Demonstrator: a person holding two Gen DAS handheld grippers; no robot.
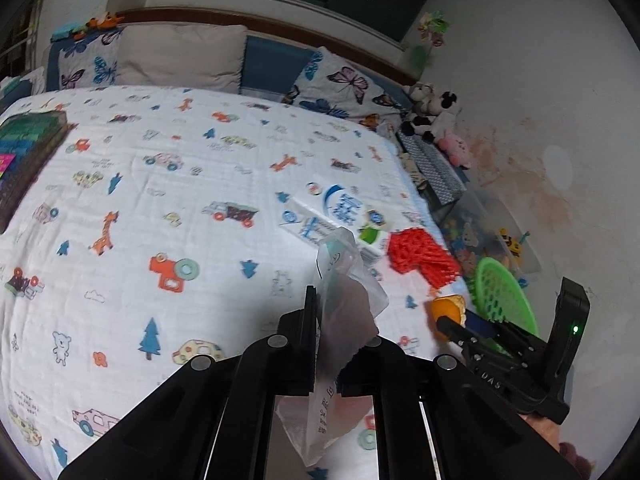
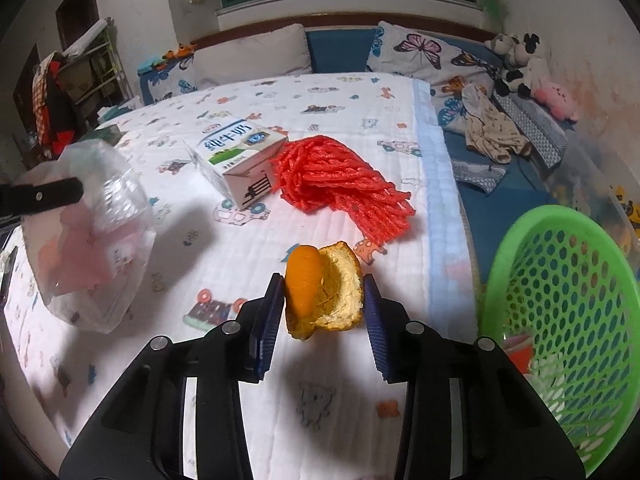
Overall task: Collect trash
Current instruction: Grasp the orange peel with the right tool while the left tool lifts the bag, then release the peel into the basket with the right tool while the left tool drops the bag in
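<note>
Now right tool (image 2: pixel 324 300) clamps orange peel (image 2: pixel 324 292) above bed (image 2: pixel 352 400); left tool (image 1: pixel 340 312) pinches clear plastic bag (image 1: pixel 344 280), print unreadable. Milk carton (image 2: pixel 236 156) reads "纯牛奶", beside red foam net (image 2: pixel 340 184). Green basket (image 2: pixel 560 300) at right w/ scraps.

1. My left wrist view looks forward along my fingers (image 1: pixel 310 312), from low over the bed (image 1: pixel 132 184), toward the headboard pillows (image 1: pixel 180 58) and window.
2. My right wrist view faces the same way, set further right, close above the bed's right edge, with the green basket (image 2: pixel 560 280) near at lower right.
3. Both views share the milk carton (image 1: pixel 336 216) (image 2: pixel 236 156), red net (image 1: pixel 420 256) (image 2: pixel 340 180), basket (image 1: pixel 504 296), and plush toys (image 1: pixel 432 116) (image 2: pixel 520 60).
4. Each view catches the other gripper at its edge.
</note>
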